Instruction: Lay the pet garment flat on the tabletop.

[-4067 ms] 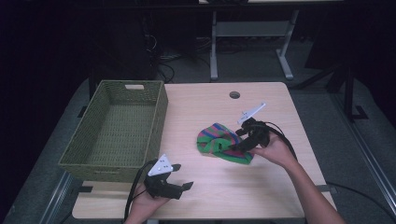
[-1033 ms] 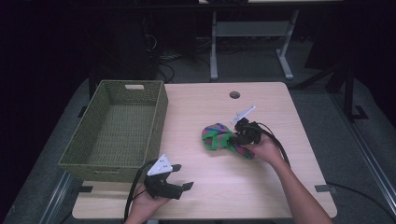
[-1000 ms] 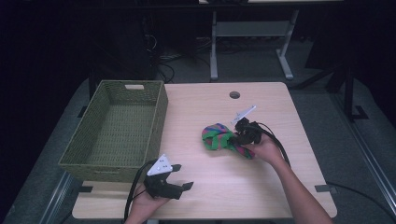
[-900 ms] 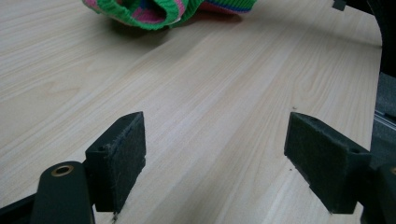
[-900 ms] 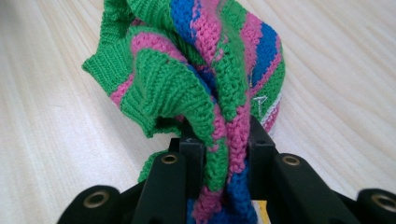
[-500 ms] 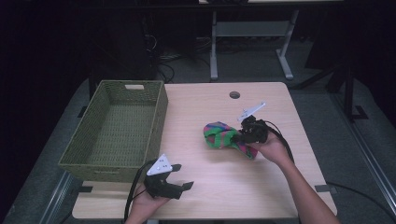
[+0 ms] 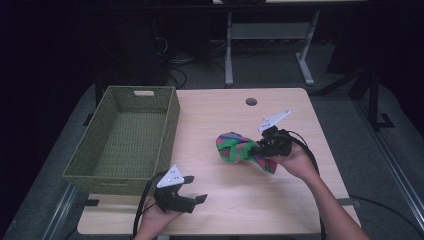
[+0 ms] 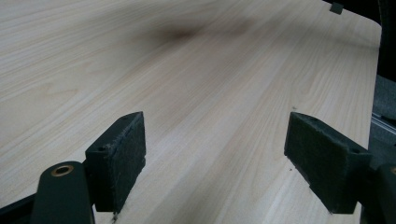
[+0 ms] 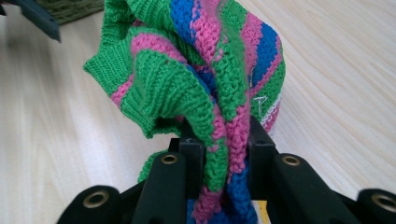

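Observation:
A knitted cloth [image 7: 239,149] striped green, pink and blue hangs bunched just above the right half of the table. My right gripper [image 7: 261,147] is shut on it, and in the right gripper view the folds of the cloth [image 9: 196,79] are squeezed between the two black jaws of that gripper [image 9: 224,154]. Near the table's front edge, my left gripper [image 7: 195,190] rests in a hand with its jaws wide apart. In the left gripper view its pads [image 8: 122,154] frame bare wood with nothing between them.
A green woven basket [image 7: 165,135] stands empty on the left side of the wooden table [image 7: 220,115]. A round cable hole [image 7: 251,101] sits near the far edge. Dark floor and desk legs lie beyond the table.
My right gripper has lifted the cloth off the table and carried it slightly right and away; the cloth has gathered from a flat spread into a bunch. The left gripper has stayed put.

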### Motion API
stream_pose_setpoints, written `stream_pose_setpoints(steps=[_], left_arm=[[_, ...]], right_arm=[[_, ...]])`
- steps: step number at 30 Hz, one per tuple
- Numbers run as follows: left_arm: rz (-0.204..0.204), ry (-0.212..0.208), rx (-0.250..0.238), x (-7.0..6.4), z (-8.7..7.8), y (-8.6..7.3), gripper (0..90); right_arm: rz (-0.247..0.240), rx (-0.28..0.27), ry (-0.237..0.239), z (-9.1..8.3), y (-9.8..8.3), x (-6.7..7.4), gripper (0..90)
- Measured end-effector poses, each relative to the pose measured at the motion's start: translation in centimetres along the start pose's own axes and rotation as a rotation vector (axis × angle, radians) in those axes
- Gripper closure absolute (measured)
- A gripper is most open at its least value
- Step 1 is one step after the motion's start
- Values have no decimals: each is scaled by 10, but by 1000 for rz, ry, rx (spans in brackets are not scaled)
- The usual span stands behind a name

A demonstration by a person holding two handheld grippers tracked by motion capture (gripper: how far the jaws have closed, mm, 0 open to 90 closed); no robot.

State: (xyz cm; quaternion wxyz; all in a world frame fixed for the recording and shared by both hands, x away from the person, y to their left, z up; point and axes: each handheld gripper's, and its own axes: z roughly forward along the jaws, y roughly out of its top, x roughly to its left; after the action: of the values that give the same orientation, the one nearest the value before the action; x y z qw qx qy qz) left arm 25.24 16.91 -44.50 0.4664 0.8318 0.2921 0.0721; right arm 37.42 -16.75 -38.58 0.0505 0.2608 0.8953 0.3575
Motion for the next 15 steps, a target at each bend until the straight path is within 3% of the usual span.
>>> stream_pose_setpoints(steps=[15], left_arm=[[-1, 3, -6, 2, -1, 0, 203]], right_arm=[[-32, -21, 24, -20, -2, 17, 736]])
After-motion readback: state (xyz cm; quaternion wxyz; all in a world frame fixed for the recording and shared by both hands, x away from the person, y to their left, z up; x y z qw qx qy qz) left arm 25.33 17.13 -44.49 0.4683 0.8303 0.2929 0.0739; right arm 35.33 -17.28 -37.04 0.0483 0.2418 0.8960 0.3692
